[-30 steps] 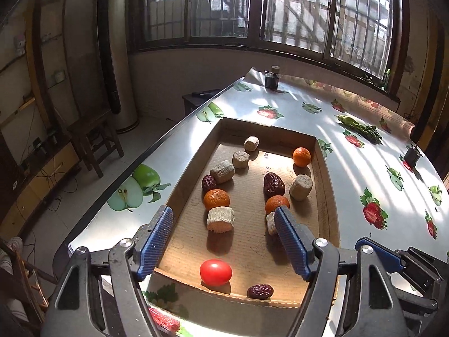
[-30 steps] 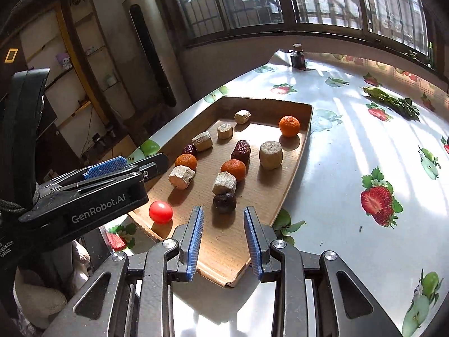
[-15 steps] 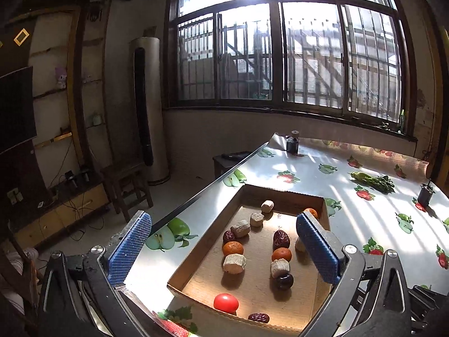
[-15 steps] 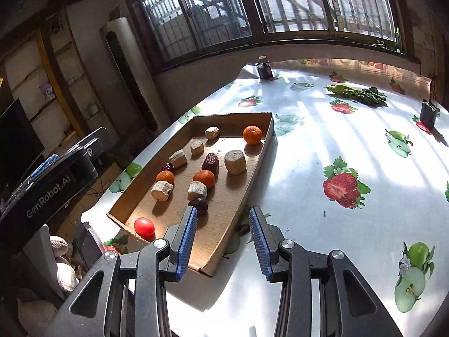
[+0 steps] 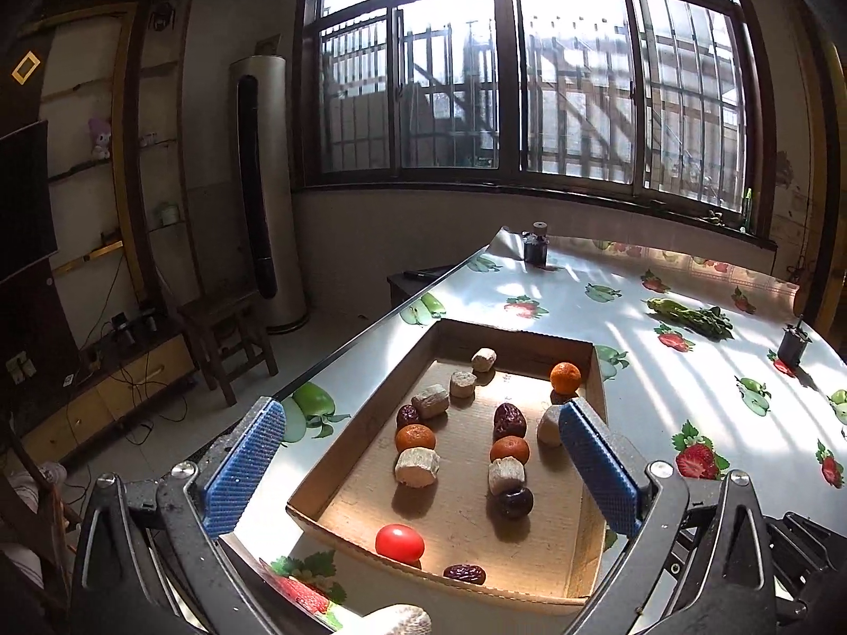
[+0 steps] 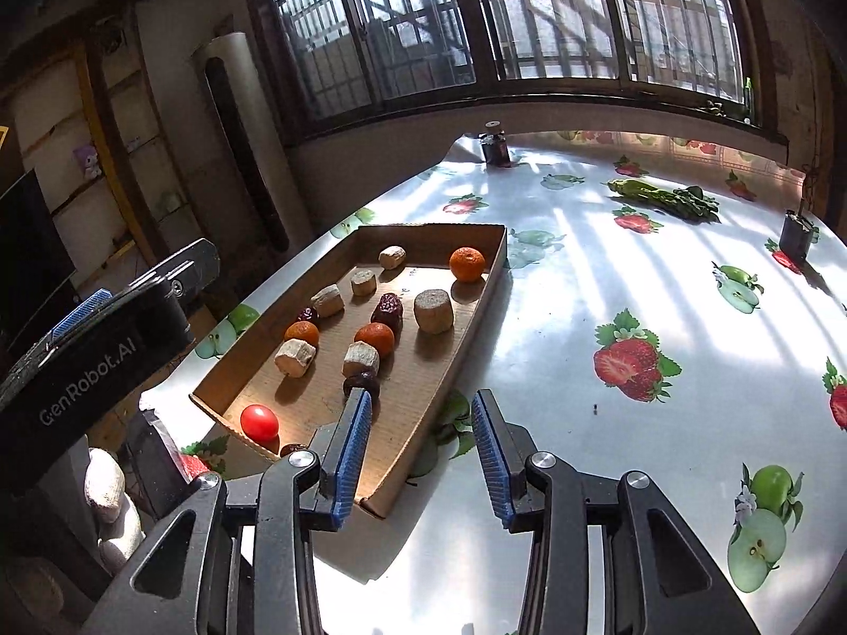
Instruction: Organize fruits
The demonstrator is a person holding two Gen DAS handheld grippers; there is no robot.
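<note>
A shallow cardboard tray point(image 5: 344, 455) point(image 6: 466, 328) lies on the table and holds fruit in two rows. It has oranges point(image 5: 565, 377) point(image 6: 467, 263), red dates point(image 5: 509, 419) point(image 6: 387, 308), pale beige chunks point(image 5: 416, 466) point(image 6: 433, 310), a dark plum point(image 5: 513, 501) point(image 6: 361, 384) and a red tomato point(image 5: 399, 543) point(image 6: 259, 422) near the front edge. My left gripper point(image 5: 418, 468) is open and empty, raised above the tray's near end. My right gripper point(image 6: 421, 442) is open and empty, over the tray's near right corner.
The table has a glossy fruit-print cloth point(image 6: 635, 317). A green vegetable bundle point(image 5: 688, 315) point(image 6: 661, 196) lies far right. Small dark jars point(image 5: 534, 246) point(image 6: 796, 238) stand at the back and right. The table's left edge point(image 5: 370, 325) drops to the floor with a wooden stool point(image 5: 222, 328).
Both grippers pulled back and rose away from the tray. My left jaws opened wider. The fruit has not moved.
</note>
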